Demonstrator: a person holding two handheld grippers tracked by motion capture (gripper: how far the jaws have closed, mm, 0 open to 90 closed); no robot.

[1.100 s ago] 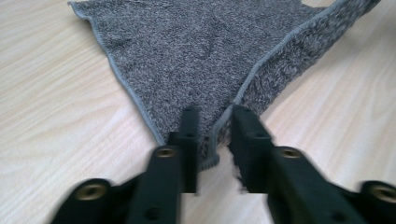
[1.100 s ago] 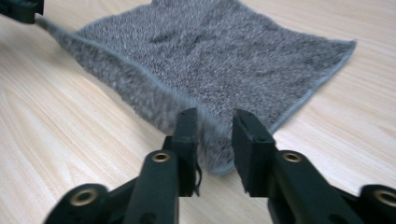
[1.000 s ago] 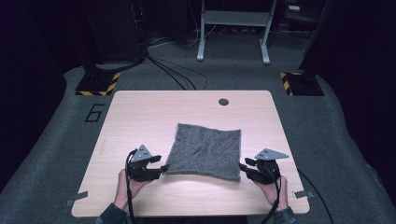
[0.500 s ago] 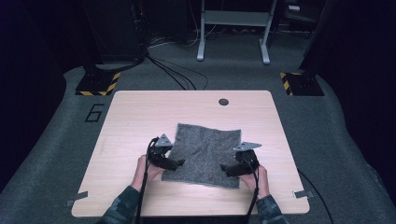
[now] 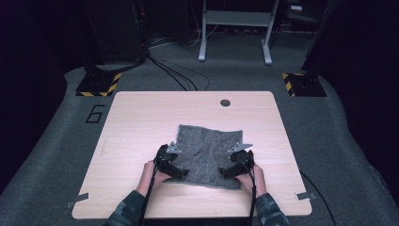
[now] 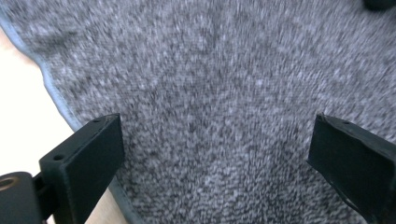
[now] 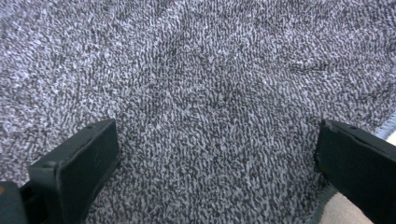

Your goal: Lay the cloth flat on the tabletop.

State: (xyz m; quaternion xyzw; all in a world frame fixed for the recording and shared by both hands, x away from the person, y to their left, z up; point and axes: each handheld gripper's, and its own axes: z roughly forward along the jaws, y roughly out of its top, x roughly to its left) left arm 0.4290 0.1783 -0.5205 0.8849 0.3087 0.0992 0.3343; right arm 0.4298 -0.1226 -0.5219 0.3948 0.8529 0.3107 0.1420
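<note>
A grey speckled cloth (image 5: 207,150) lies flat on the wooden table (image 5: 141,122), its near edge towards the person. My left gripper (image 5: 181,173) hovers low over the cloth's near left part, and my right gripper (image 5: 225,172) over its near right part. Both have just been opening their jaws. In the left gripper view my left gripper (image 6: 219,135) stands wide, with the cloth (image 6: 210,70) lying under the gap and its hemmed edge at the left. In the right gripper view my right gripper (image 7: 217,140) is equally wide above the cloth (image 7: 210,60). Neither pinches any fabric.
A dark round hole (image 5: 225,102) sits near the table's far edge. Small tape strips mark the near left (image 5: 77,203) and near right (image 5: 303,196) corners. Beyond the table are floor cables, two hazard-striped bases (image 5: 99,84) and a metal stand (image 5: 235,28).
Both hands have come inward from the cloth's near corners and lowered over it. Both sets of jaws have opened, and the cloth has dropped flat.
</note>
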